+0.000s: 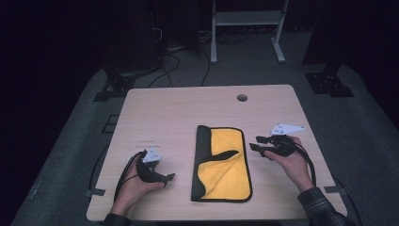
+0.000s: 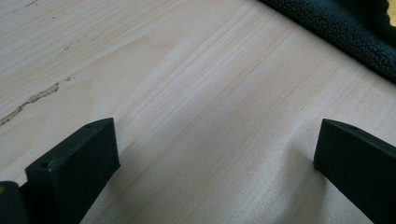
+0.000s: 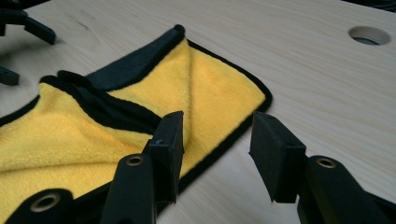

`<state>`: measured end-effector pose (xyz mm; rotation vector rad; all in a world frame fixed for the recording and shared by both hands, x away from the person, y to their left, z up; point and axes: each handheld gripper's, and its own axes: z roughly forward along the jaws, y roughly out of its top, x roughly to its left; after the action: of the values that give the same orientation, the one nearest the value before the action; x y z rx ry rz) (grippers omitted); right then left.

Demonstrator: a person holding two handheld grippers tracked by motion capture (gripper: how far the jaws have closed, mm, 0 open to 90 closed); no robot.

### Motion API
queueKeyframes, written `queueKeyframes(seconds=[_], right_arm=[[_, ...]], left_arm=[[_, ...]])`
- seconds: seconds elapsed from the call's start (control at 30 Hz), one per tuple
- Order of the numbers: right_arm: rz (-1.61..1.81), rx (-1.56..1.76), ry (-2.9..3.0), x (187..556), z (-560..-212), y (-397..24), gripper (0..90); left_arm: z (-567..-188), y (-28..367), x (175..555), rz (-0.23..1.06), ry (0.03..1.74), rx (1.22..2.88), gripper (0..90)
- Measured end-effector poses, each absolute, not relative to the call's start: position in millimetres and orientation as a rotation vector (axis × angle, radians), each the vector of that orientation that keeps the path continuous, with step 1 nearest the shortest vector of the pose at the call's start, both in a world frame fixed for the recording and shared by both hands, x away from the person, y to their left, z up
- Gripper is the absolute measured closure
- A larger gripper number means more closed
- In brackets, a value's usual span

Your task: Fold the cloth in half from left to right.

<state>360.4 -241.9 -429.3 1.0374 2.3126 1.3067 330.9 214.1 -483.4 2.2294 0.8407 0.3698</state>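
Your left gripper (image 1: 167, 178) rested released on the table (image 1: 160, 113). Right gripper (image 3: 215, 140) hung empty beside the cloth (image 1: 226, 165). The loose folded flap could slip and unfold if you pinched only its top layer.

A yellow cloth (image 1: 226, 165) with a black border and dark grey underside is laid flat near the middle of the table. It is folded into an upright oblong; the grey side is turned over along its left edge, and a loose corner is folded across the yellow face.
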Motion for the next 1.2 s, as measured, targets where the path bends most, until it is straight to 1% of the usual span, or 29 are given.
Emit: queueKeyframes(seconds=[0.77, 1.2], right_arm=[[1.412, 0.79, 2.493, 373, -431, -146, 55.9], [1.446, 0.73, 2.588, 376, -446, -107, 50.5]], left_arm=[[-483, 214, 331, 0.37, 0.844, 2.226, 0.0], [-484, 214, 331, 0.37, 0.846, 2.225, 0.0]])
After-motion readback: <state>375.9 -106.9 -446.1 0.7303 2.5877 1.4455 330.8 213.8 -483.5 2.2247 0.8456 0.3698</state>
